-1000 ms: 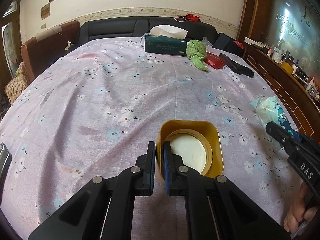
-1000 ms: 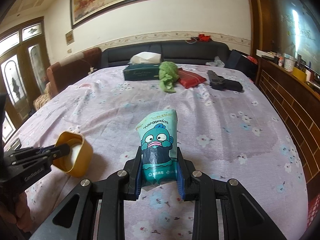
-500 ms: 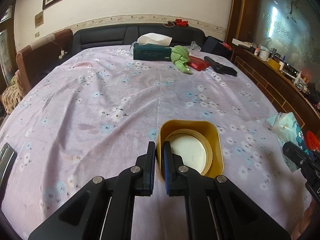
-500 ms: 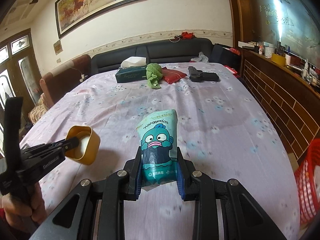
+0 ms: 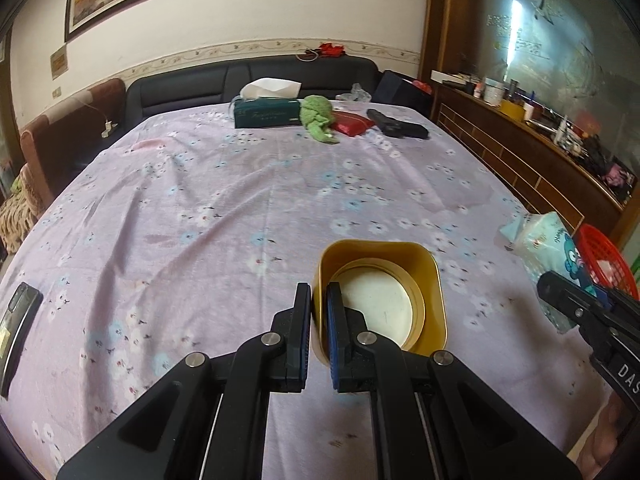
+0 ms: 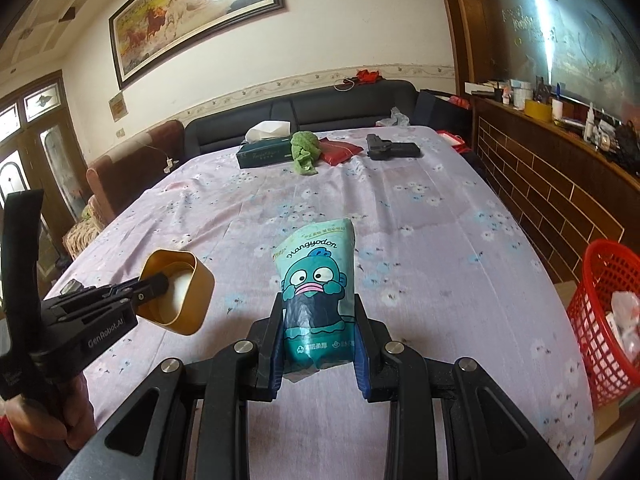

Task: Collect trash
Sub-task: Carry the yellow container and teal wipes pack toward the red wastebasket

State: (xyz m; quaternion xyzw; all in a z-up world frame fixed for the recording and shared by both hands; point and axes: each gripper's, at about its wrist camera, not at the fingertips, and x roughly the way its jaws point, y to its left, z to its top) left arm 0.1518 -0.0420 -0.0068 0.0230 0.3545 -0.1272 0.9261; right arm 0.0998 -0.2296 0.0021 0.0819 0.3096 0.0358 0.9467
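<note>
My left gripper (image 5: 319, 300) is shut on the near wall of a gold square tin (image 5: 384, 280) with a white inside, held above the bed. The tin also shows in the right wrist view (image 6: 178, 292), with the left gripper (image 6: 152, 282) on it. My right gripper (image 6: 316, 320) is shut on a teal cartoon tissue pack (image 6: 318, 280), held upright above the bed. The pack shows at the right of the left wrist view (image 5: 548, 248). A red mesh basket (image 6: 608, 320) with trash in it stands on the floor right of the bed.
A floral lilac bedsheet (image 5: 220, 208) covers the bed. At its far end lie a green tissue box (image 5: 266, 114), a green cloth (image 5: 318, 118), a red pouch (image 5: 352, 124) and a black object (image 5: 398, 128). A phone (image 5: 16, 320) lies at the left edge. A wooden sideboard (image 6: 560, 176) runs along the right.
Both grippers have lifted and pulled back from the bed with their loads still held. The red basket has come into view at the right.
</note>
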